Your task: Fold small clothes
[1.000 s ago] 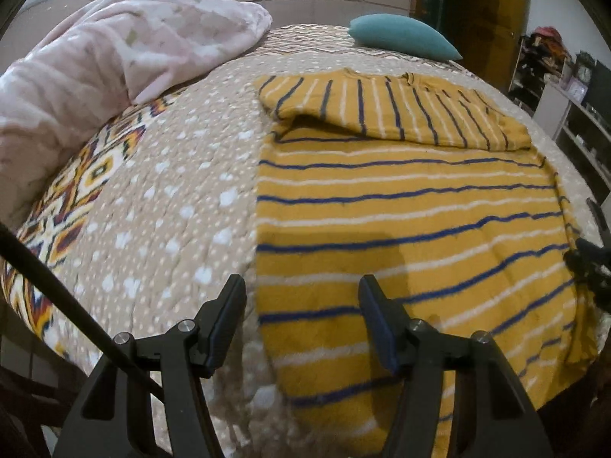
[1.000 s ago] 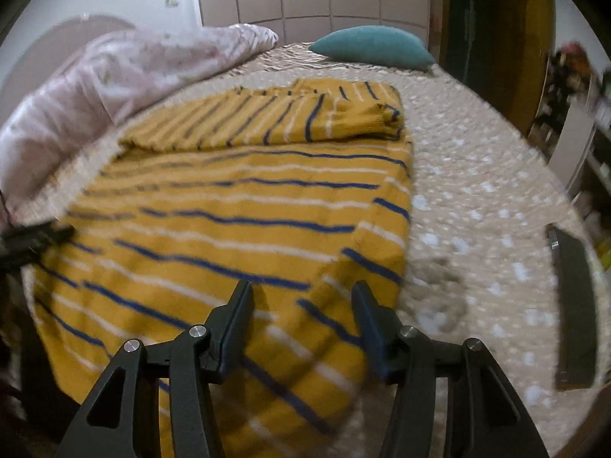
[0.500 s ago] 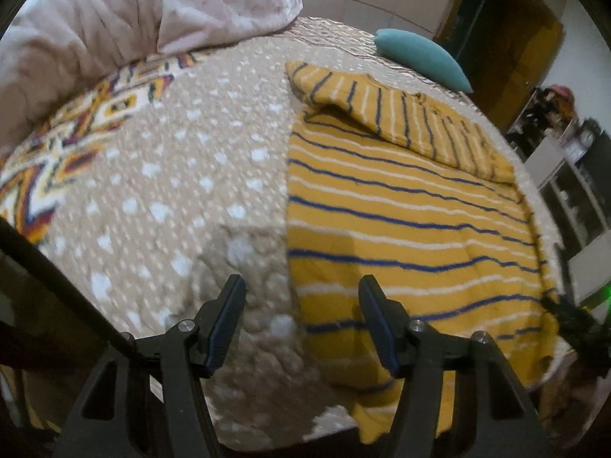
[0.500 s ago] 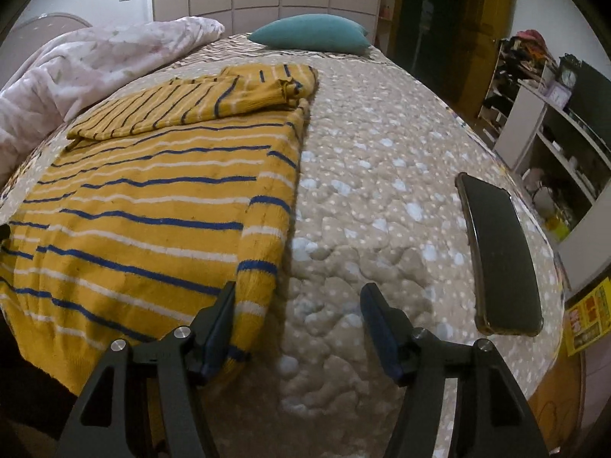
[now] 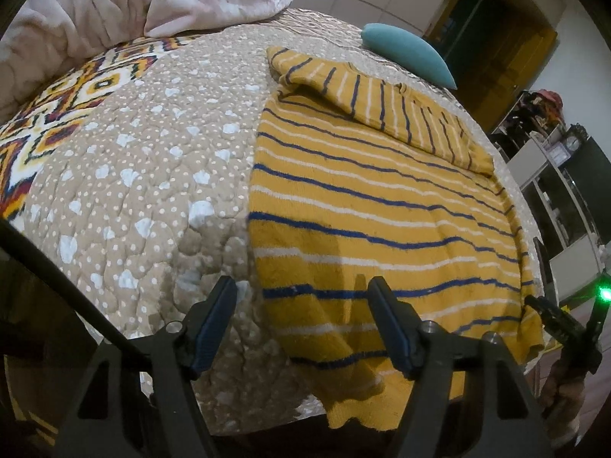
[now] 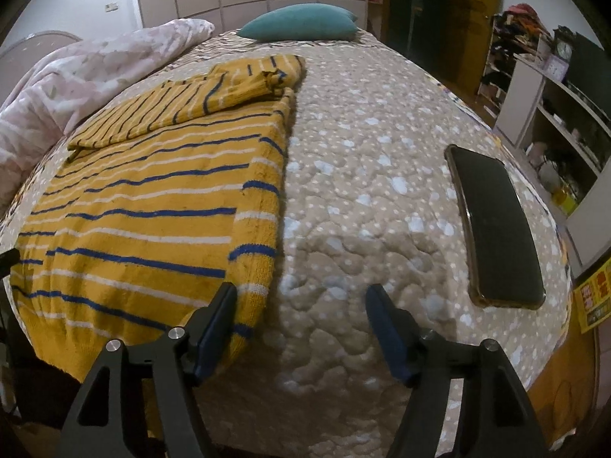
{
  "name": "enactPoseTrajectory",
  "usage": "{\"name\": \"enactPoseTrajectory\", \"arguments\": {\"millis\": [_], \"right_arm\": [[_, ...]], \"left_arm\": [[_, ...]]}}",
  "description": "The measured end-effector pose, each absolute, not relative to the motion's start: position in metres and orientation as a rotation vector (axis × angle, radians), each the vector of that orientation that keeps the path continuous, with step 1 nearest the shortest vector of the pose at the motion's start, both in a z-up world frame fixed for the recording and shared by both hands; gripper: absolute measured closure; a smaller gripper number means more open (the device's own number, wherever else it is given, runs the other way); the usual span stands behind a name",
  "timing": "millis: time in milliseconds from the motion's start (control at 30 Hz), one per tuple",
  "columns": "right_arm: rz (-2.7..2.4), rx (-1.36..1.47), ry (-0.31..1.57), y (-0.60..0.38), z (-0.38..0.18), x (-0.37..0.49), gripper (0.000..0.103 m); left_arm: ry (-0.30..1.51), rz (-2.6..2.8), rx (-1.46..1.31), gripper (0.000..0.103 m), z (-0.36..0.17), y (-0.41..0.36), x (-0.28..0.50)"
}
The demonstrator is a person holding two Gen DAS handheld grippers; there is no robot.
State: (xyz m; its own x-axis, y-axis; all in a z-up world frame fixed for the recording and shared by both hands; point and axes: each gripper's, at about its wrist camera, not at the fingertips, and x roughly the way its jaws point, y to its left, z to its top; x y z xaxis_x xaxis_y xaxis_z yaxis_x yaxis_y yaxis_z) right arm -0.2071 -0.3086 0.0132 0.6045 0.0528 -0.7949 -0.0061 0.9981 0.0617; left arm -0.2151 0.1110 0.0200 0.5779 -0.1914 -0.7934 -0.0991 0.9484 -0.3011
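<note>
A yellow sweater (image 5: 382, 210) with blue and white stripes lies flat on the bed, its sleeves folded across the top. My left gripper (image 5: 301, 305) hovers over the sweater's near left corner; its jaws are opening and the sweater's left edge lies below the gap, untouched. In the right wrist view the sweater (image 6: 152, 198) fills the left half. My right gripper (image 6: 301, 311) hangs over its near right edge, jaws opening, with the hem under the left finger and quilt under the rest. The right gripper (image 5: 553, 320) also shows at the far right of the left wrist view.
The bed's beige dotted quilt (image 6: 362, 152) surrounds the sweater. A black phone (image 6: 496, 225) lies on the quilt to the right. A teal pillow (image 6: 301, 23) sits at the head, a pink blanket (image 5: 114, 11) is bunched at the left. Shelves (image 6: 553, 114) stand beside the bed.
Both grippers slid outward from over the sweater's middle to its near corners, left one leftward, right one rightward. Both sets of jaws have spread wider. The sweater has not moved.
</note>
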Motion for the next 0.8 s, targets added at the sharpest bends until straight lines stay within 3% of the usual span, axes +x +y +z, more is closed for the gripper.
{"name": "enactPoseTrajectory", "arguments": {"millis": [200, 433, 800], "right_arm": [[0.031, 0.059, 0.922, -0.313, 0.011, -0.209, 0.024], [0.012, 0.078, 0.922, -0.324, 0.011, -0.214, 0.023], [0.192, 0.377, 0.922, -0.341, 0.011, -0.213, 0.022]], "left_arm": [[0.956, -0.052, -0.317, 0.033, 0.022, 0.106, -0.216], [0.919, -0.095, -0.486, 0.033, 0.03, 0.126, -0.226], [0.993, -0.146, -0.456, 0.033, 0.006, 0.105, -0.232]]}}
